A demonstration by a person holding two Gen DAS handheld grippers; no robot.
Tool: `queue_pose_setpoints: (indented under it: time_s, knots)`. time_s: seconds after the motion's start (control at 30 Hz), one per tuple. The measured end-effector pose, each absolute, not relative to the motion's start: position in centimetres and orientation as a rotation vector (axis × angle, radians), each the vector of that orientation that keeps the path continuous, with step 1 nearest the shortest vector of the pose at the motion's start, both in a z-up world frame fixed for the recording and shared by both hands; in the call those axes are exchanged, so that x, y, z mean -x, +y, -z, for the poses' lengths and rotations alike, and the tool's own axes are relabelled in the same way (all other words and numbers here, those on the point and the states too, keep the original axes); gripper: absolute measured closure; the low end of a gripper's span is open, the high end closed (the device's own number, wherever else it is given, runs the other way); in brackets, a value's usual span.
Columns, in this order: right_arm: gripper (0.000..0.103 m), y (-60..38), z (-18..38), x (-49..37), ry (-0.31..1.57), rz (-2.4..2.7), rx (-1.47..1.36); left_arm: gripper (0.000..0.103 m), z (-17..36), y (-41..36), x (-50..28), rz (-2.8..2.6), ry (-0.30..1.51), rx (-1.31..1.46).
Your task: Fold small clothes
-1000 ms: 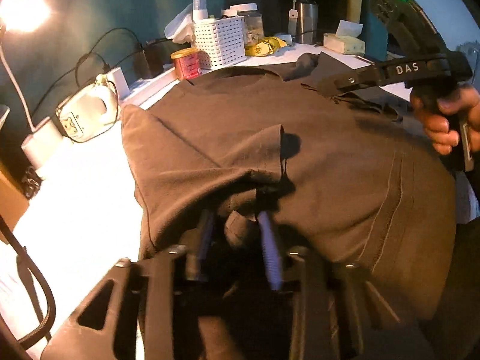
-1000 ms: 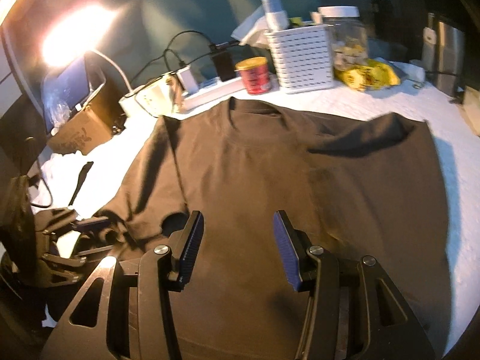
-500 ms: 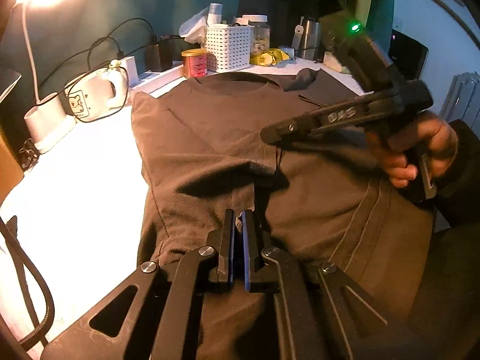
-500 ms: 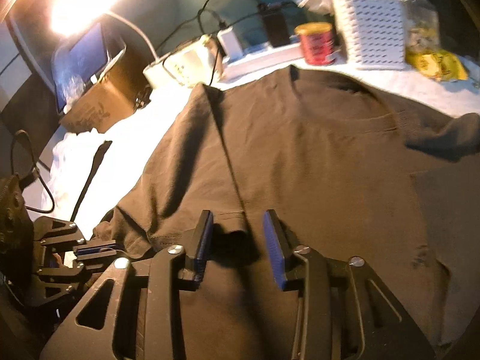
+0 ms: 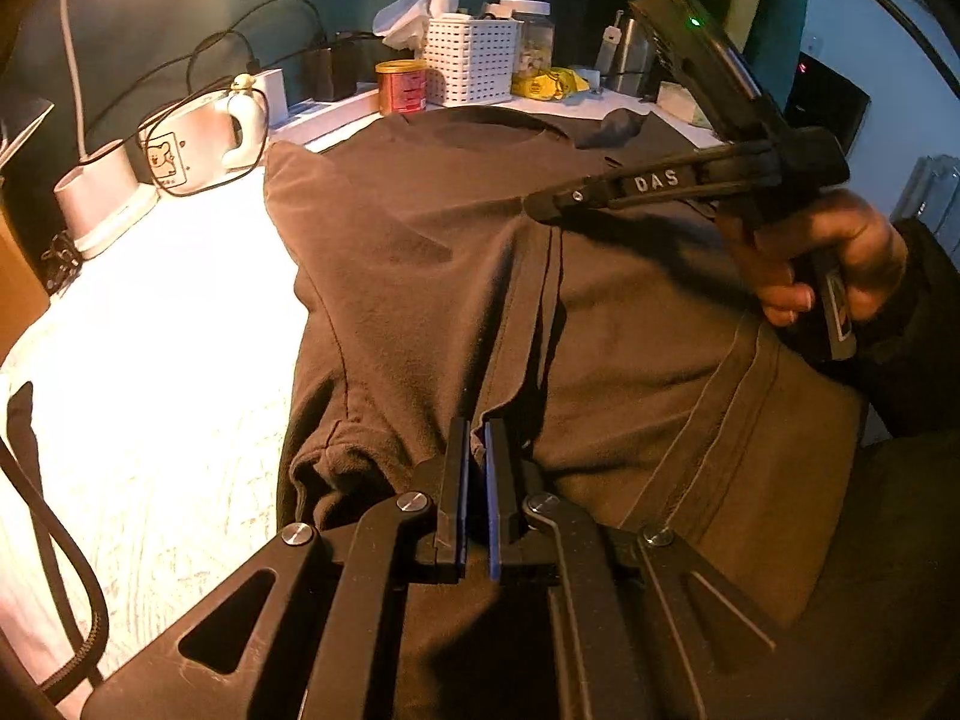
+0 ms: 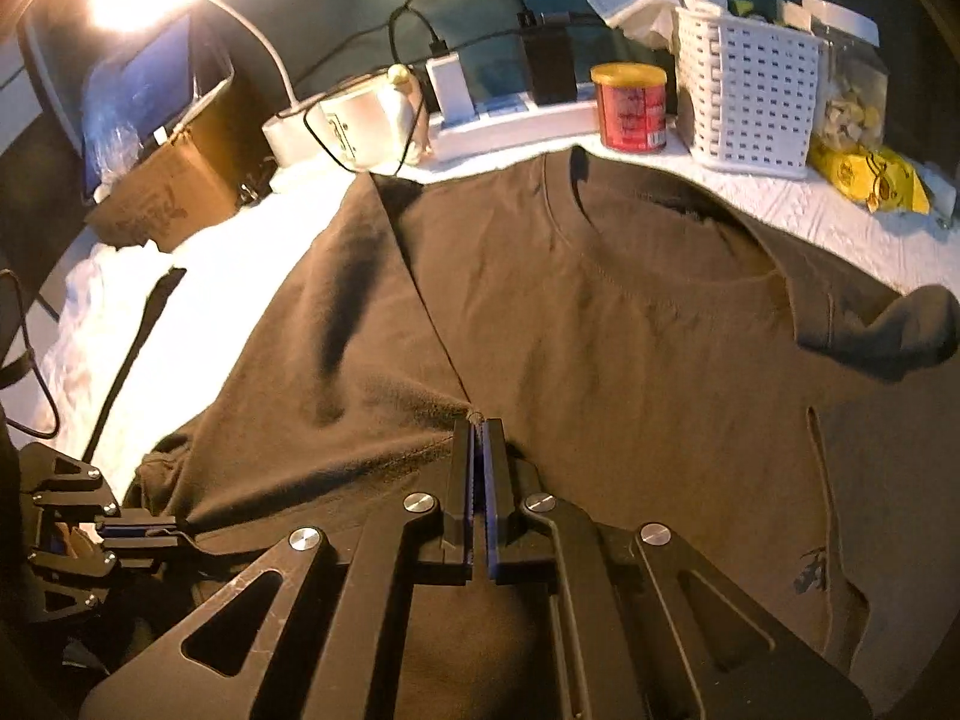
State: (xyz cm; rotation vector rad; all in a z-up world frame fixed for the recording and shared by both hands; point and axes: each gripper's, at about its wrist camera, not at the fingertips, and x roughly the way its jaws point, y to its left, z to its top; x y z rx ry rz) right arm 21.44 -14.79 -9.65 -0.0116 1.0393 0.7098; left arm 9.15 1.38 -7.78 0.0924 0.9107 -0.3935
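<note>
A dark brown T-shirt (image 5: 456, 264) lies on the white-covered table, collar toward the back; it also shows in the right wrist view (image 6: 630, 348). My left gripper (image 5: 475, 438) is shut on the shirt's lower side edge near me. My right gripper (image 6: 479, 438) is shut on the left sleeve's hem edge, where the cloth bunches into a ridge. The right gripper also shows in the left wrist view (image 5: 540, 207), held by a hand above the shirt. The left gripper shows in the right wrist view (image 6: 162, 525) at lower left, pinching cloth.
At the table's back stand a red can (image 6: 630, 108), a white basket (image 6: 747, 108), a power strip (image 6: 510, 123), a white lamp base (image 5: 99, 198) and yellow packets (image 6: 864, 174). A cardboard box (image 6: 162, 192) sits at far left. White tablecloth (image 5: 150, 324) lies left of the shirt.
Both grippers have closed: the left one pinched the shirt's near edge, the right one moved left over the shirt and shut on the sleeve hem.
</note>
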Motion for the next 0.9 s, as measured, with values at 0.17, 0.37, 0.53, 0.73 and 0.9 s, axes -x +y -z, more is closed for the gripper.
queue_pose_setpoints:
  time_s: [0.17, 0.37, 0.53, 0.73, 0.9]
  knots:
    - [0.099, -15.8, 9.0, -20.9, 1.030, -0.670, 0.029, 0.097, 7.4, 1.8, -8.8, 0.348, 0.922, -0.065]
    - [0.098, -18.8, 8.0, -19.6, 1.001, -0.608, 0.033, 0.067, 6.8, 1.8, -7.6, 0.312, 0.895, -0.040]
    - [0.092, -21.4, 7.4, -17.9, 0.985, -0.567, 0.034, 0.060, 6.3, 1.0, -6.5, 0.291, 0.869, -0.021]
    - [0.092, -24.9, 6.5, -15.8, 0.955, -0.534, 0.021, 0.060, 5.5, -0.1, -5.4, 0.253, 0.847, -0.008]
    - [0.064, -28.3, 6.2, -13.8, 0.943, -0.514, 0.011, 0.060, 5.0, -1.0, -4.4, 0.233, 0.831, 0.024]
